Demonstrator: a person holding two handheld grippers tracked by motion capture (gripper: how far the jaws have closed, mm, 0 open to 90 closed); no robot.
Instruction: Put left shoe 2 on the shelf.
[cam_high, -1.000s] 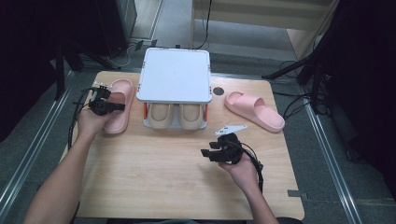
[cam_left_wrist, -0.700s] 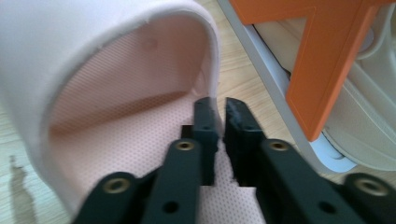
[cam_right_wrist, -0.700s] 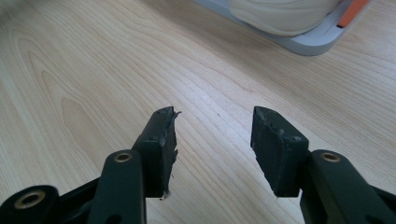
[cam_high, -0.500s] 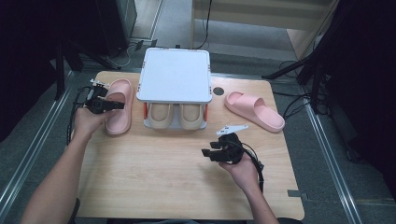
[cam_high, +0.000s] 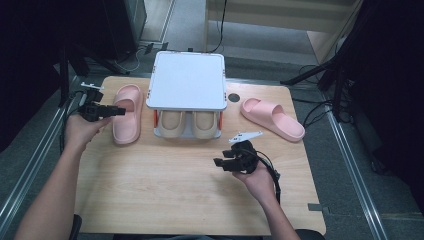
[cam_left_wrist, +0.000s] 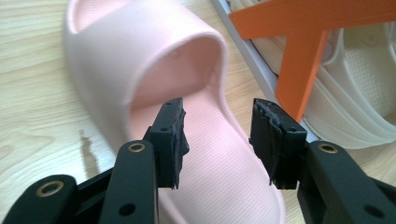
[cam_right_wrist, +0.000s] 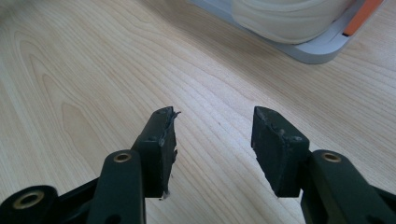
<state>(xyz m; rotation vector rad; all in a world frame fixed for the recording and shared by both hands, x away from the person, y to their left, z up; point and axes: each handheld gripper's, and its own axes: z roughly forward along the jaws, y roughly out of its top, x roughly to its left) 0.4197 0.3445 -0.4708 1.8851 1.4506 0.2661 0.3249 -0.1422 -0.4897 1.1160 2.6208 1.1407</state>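
Above the pink slipper (cam_left_wrist: 187, 84), the left gripper (cam_left_wrist: 217, 135) jaws have just been opening, empty; right gripper (cam_right_wrist: 212, 140) jaws gape.

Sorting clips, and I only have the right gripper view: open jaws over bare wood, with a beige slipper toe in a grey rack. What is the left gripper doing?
Observer: The left gripper hangs over the left pink slipper; its jaws have just been opening, pads clear of it.
Operator: Is there a second pink one?
Observer: Yes, the other pink slipper lies right of the rack, apart from it.
Operator: What does the rack hold?
Observer: Two beige slippers, side by side.
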